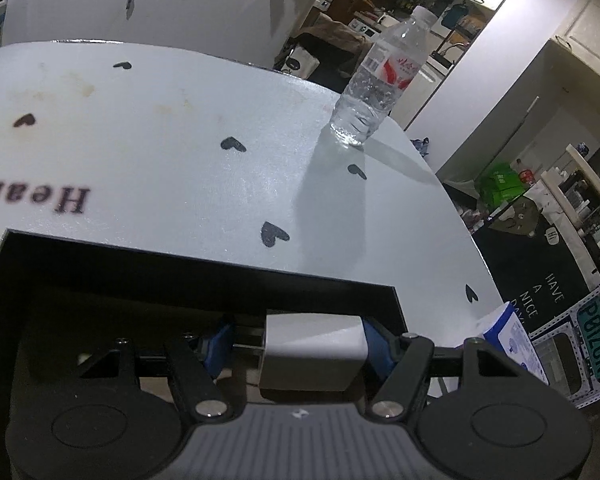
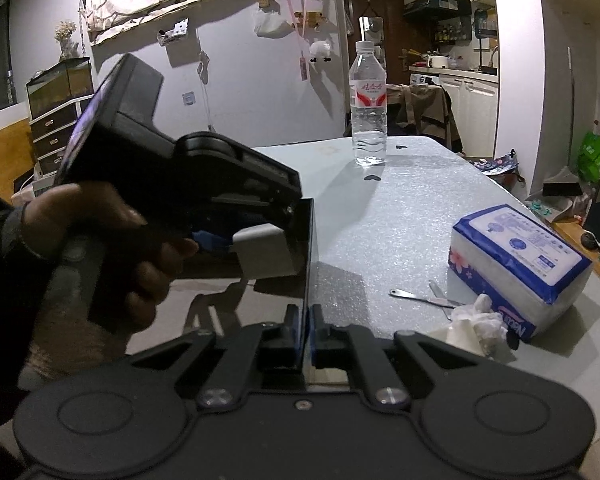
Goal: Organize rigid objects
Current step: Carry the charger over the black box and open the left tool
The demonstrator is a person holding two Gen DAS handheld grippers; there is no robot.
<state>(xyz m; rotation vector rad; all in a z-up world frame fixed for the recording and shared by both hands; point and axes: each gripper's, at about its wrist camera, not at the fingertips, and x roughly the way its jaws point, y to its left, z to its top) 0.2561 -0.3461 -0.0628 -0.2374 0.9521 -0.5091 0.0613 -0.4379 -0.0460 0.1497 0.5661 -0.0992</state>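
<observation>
a: left wrist view showed the left tongs (image 1: 296,344) pinching a white block (image 1: 314,350) between their blue pads, holding it over the open black box (image 1: 100,276). why there?

b: likely to drop it inside; i judged the box to be where the rigid things were meant to go. in the right wrist view the right tongs (image 2: 305,334) were pressed together on the thin box wall (image 2: 309,264), probably to steady the box while the block (image 2: 266,252) went in.

a: and the rest?

b: a water bottle (image 2: 369,108) stood upright far back on the surface (image 2: 392,220), well apart from the box. a tissue pack (image 2: 516,268) lay to the right, with metal tweezers (image 2: 424,299) and crumpled tissue (image 2: 476,320) just beside it.

a: what couldn't you tell?

b: the box floor was dark, so i couldn't say whether anything already lay in it. whether the block touched the wall was unclear. the near edge of the box was cut off by the tongs' body, and the hand (image 2: 100,248) hid part of the left tool.
</observation>
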